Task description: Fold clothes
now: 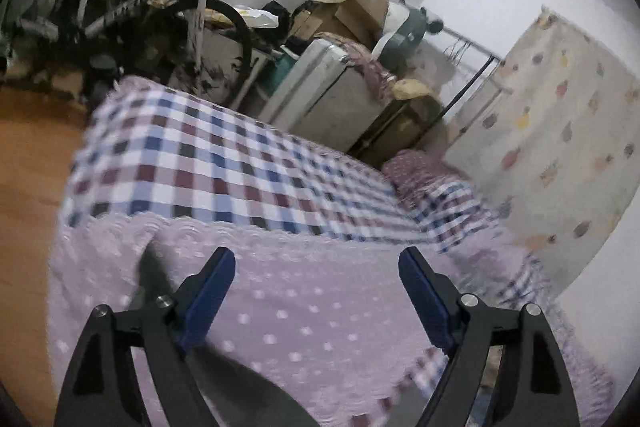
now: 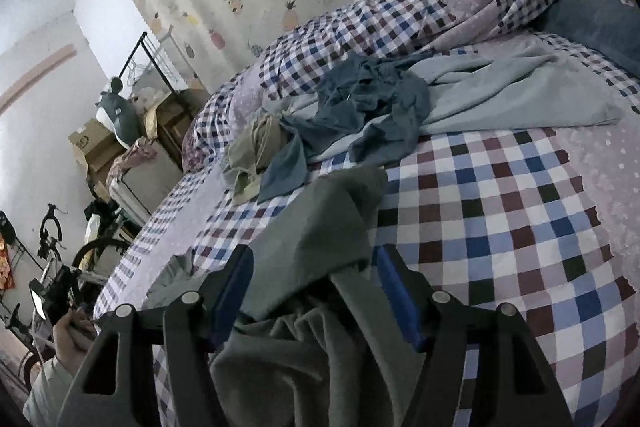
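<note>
Two gripper views are given over a bed with a checked bedsheet (image 2: 500, 195), on which a heap of unfolded clothes (image 2: 360, 107) is seen near the middle. Closer in, a grey garment (image 2: 320, 227) is draped from the sheet into the right gripper (image 2: 314, 291); its jaws stand partly apart with the cloth bunched between them, and whether it is actually pinched cannot be told. The left gripper (image 1: 316, 293) is held wide open over the dotted lilac border (image 1: 320, 307), with nothing in it. The grey garment is judged soft, light and limp, so a hem edge or corner would best be taken, since the bunched middle would sag
</note>
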A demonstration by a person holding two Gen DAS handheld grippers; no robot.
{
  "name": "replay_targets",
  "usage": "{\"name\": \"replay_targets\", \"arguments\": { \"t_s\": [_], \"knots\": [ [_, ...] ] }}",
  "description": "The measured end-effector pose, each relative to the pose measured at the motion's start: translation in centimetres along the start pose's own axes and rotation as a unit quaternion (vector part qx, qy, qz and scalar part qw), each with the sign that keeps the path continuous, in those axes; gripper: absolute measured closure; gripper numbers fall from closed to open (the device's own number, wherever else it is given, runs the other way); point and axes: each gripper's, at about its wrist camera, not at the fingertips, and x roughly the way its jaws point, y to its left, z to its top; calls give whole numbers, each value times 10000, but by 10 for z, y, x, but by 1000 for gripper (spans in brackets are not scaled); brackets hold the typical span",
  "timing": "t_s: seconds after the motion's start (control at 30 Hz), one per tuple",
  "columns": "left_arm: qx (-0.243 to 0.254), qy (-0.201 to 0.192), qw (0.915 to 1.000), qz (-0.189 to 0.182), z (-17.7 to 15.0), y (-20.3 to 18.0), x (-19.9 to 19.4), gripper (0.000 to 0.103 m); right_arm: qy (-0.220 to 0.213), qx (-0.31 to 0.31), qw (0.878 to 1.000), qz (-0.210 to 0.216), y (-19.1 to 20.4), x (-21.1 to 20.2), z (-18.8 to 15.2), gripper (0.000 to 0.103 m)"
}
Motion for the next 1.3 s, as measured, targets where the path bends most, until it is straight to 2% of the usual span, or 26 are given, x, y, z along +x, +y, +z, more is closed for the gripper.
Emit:
{"name": "replay_targets", "arguments": {
  "t_s": [0.07, 0.1, 0.17, 0.2, 0.27, 0.3, 0.37, 0.53, 0.57, 0.67, 0.73, 0.77, 0.83, 0.9, 0.97, 1.07, 1.23, 1.3],
  "knots": [
    [30, 339, 9993, -154, -9, -2, -4, 17, -18, -10, 10000, -18, 2, 2, -2, 34],
    [17, 621, 9972, -420, -16, -6, -2, 17, -34, -2, 10000, -13, 2, 2, -2, 34],
    [7, 1320, 9846, -1148, -38, -17, -5, 17, -69, 26, 10000, -18, 3, 3, -3, 34],
    [54, 1702, 9731, -1552, -54, -28, -4, 17, -95, 51, 9999, -40, 2, 2, -3, 34],
    [240, 2427, 9449, -2185, -87, -49, -8, 17, -128, 94, 9998, -70, 0, 2, -4, 34],
    [410, 2837, 9253, -2482, -108, -61, -15, 17, -145, 117, 9998, -86, -2, 1, -4, 34],
    [802, 3412, 8972, -2686, -144, -79, -26, 17, -186, 188, 9996, -118, -6, 0, -4, 34],
    [1833, 4632, 8160, -2933, -239, -108, -69, 17, -292, 407, 9986, -158, -16, -6, -1, 34],
    [1942, 4772, 8053, -2934, -252, -111, -75, 17, -306, 456, 9984, -151, -18, -7, 0, 34],
    [2039, 5018, 7888, -2906, -281, -115, -80, 20, -317, 596, 9976, -121, -23, -9, 0, 34],
    [1901, 4994, 7931, -2923, -284, -121, -74, 20, -321, 638, 9974, -132, -25, -10, 1, 34],
    [1824, 5001, 7927, -2972, -283, -124, -71, 21, -311, 628, 9974, -141, -26, -10, 0, 34],
    [1745, 5012, 7934, -2983, -282, -133, -62, 33, -291, 586, 9977, -173, -26, -11, -1, 34],
    [1758, 5009, 7986, -2837, -282, -140, -50, 79, -268, 515, 9980, -236, -27, -11, -2, 34],
    [1642, 4943, 8050, -2840, -277, -144, -37, 89, -251, 442, 9982, -305, -30, -13, -3, 34],
    [1404, 4734, 8194, -2912, -263, -146, -21, 94, -266, 451, 9978, -405, -38, -16, -1, 34],
    [1097, 4041, 8578, -2981, -196, -139, -5, 95, -315, 792, 9954, -439, -60, -21, 5, 34],
    [891, 3738, 8774, -2871, -163, -126, 7, 95, -286, 921, 9945, -413, -66, -19, 6, 34]
  ]
}}
